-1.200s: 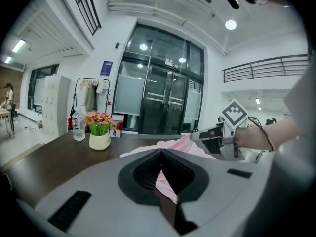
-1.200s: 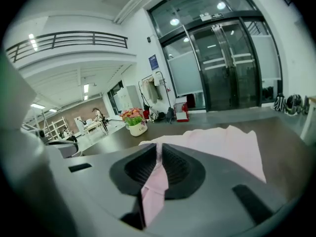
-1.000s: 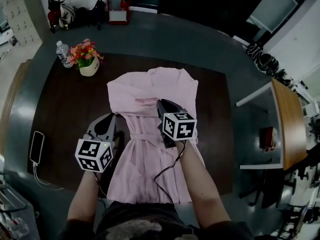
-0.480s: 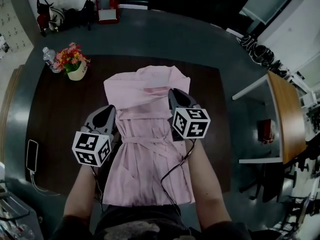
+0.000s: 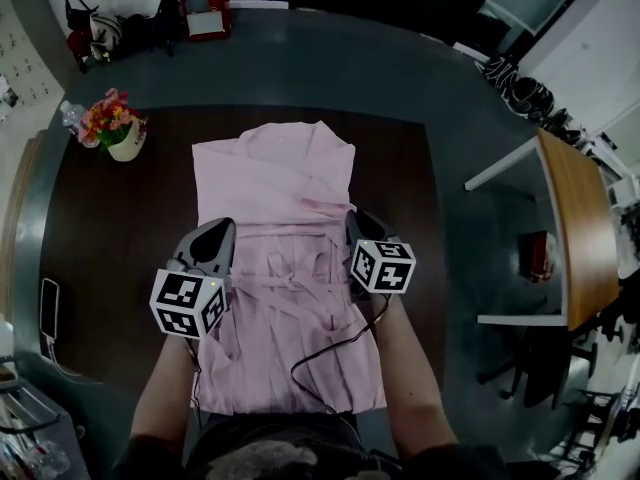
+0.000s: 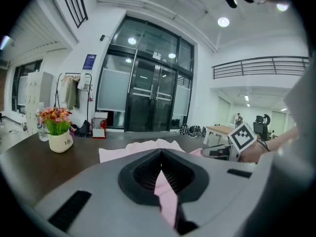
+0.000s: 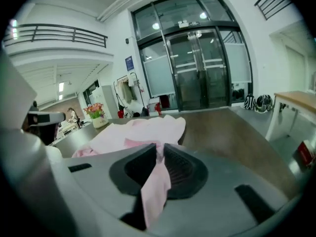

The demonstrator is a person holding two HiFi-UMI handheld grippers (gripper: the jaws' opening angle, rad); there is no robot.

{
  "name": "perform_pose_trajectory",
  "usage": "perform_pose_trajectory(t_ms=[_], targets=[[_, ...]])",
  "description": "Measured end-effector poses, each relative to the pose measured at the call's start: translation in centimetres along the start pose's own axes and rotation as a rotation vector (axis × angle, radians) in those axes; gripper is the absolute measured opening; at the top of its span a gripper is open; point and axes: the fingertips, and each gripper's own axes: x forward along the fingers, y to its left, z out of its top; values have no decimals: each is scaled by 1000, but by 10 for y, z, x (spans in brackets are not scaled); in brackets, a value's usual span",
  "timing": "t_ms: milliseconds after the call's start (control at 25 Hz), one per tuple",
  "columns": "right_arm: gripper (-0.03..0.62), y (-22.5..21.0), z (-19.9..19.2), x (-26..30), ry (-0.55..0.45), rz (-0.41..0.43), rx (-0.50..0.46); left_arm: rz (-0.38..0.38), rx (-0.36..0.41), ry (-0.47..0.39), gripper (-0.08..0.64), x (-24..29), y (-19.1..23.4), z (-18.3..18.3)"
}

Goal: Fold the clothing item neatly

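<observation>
A pink dress [image 5: 270, 183] lies flat on the dark brown table [image 5: 110, 228], collar at the far end and hem hanging over the near edge. My left gripper [image 5: 221, 228] is at the dress's left side near the waist, shut on a pinch of pink cloth [image 6: 167, 194]. At the right side of the waist, my right gripper [image 5: 352, 220] holds a strip of pink fabric [image 7: 155, 184] between its jaws. Between the two grippers the cloth is rumpled, with the waist tie lying across it. A black cable trails from the right gripper over the skirt.
A white pot of flowers [image 5: 112, 128] and a water bottle [image 5: 70, 116] stand at the table's far left corner. A phone [image 5: 48, 306] on a cord lies near the left edge. A wooden side table [image 5: 570, 228] stands to the right, and a red box [image 5: 205, 13] is on the floor beyond.
The right gripper has come back toward me with its pinch of cloth, and the waist between the grippers has bunched up. The left gripper has stayed at the left side.
</observation>
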Motion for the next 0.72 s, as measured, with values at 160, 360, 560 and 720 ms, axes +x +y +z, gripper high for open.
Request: perform_pose_trajectory(t_ms=[160,360,560,720], targets=[[77,-6,-22,-2,32,-5,-87,15,-9,25,9,10,-9,-11],[94,26,11,-1,-18,35,-330,34,-22,29,9,14,-7,-14],[103,82,-11,43,135,142,-567,40,-34,26,9,21,0,-16],[106,78,-34,74,255,60,-648,42,-56,26,9,23,8,-19]])
